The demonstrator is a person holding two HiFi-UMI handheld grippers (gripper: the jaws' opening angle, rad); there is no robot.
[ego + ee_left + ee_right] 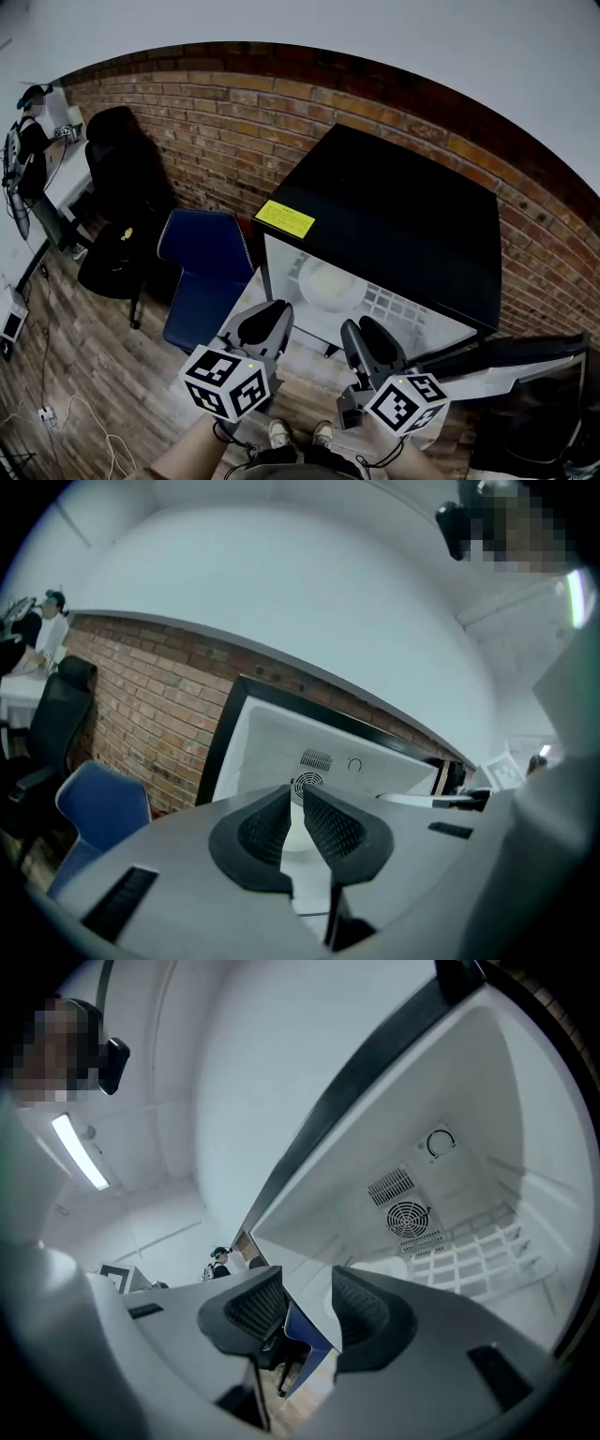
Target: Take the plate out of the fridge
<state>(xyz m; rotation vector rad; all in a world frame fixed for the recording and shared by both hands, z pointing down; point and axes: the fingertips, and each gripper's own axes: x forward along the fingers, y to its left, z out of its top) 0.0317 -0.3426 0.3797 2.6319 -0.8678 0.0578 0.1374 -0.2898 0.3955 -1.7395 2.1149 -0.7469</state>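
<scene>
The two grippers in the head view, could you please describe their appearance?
The left gripper and right gripper have grey bodies with dark, ribbed, rounded fingers. Each carries a white cube bearing black square markers.

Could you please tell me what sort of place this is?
Probably an office or lab workroom rather than a kitchen: a black office chair and a desk stand along a brick wall, and the small black fridge, open with a plate inside, stands against the same wall.

Plate (pixel 330 284) lies inside the fridge (pixel 403 220), seemingly on its shelf (pixel 396 306); chair (pixel 202 258) left.
</scene>
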